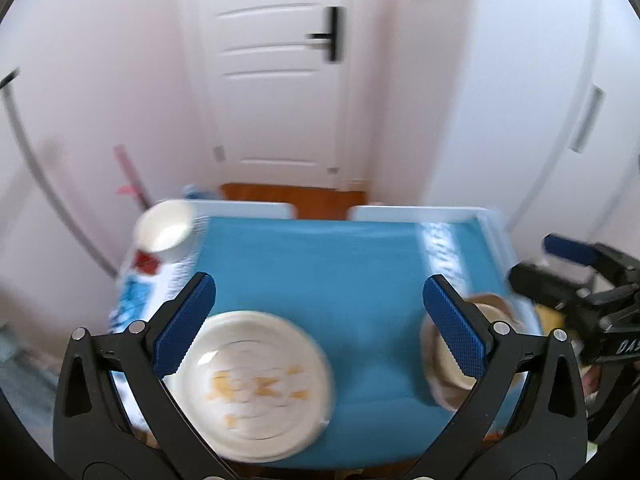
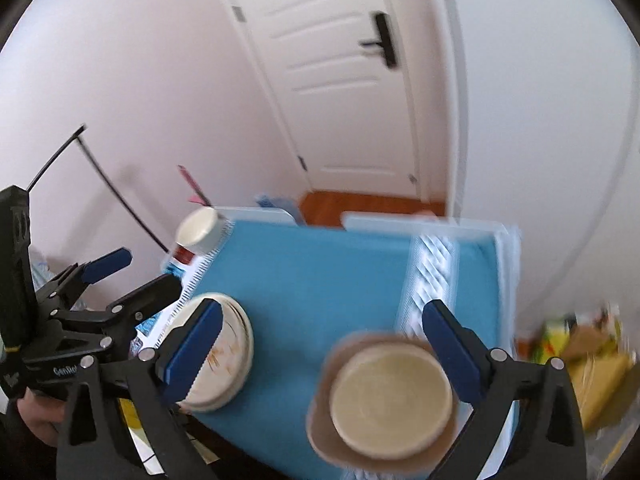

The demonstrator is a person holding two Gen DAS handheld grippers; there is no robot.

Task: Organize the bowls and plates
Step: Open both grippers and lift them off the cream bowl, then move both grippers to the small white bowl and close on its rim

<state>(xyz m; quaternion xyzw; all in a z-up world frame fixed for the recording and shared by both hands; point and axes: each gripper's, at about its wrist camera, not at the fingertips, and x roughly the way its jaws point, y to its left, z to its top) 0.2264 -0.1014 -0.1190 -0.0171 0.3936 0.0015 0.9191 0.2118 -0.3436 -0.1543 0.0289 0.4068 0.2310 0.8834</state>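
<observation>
A stack of white plates (image 1: 256, 384) with orange marks lies at the near left of a blue cloth (image 1: 320, 264) on a small table. My left gripper (image 1: 320, 320) hangs above the cloth, open and empty, the plates below its left finger. At the near right sits a cream bowl (image 2: 390, 398) on a tan bowl or plate (image 2: 320, 420); my right gripper (image 2: 320, 350) is open above it, holding nothing. The plates (image 2: 224, 356) show behind its left finger. Both views are blurred.
A white cup (image 1: 166, 228) stands at the cloth's far left corner on a printed sheet. Behind the table are a white door (image 1: 276, 72) and pale walls. Yellow-green packaging (image 2: 588, 360) lies to the right. A hand (image 2: 36, 416) holds the left gripper.
</observation>
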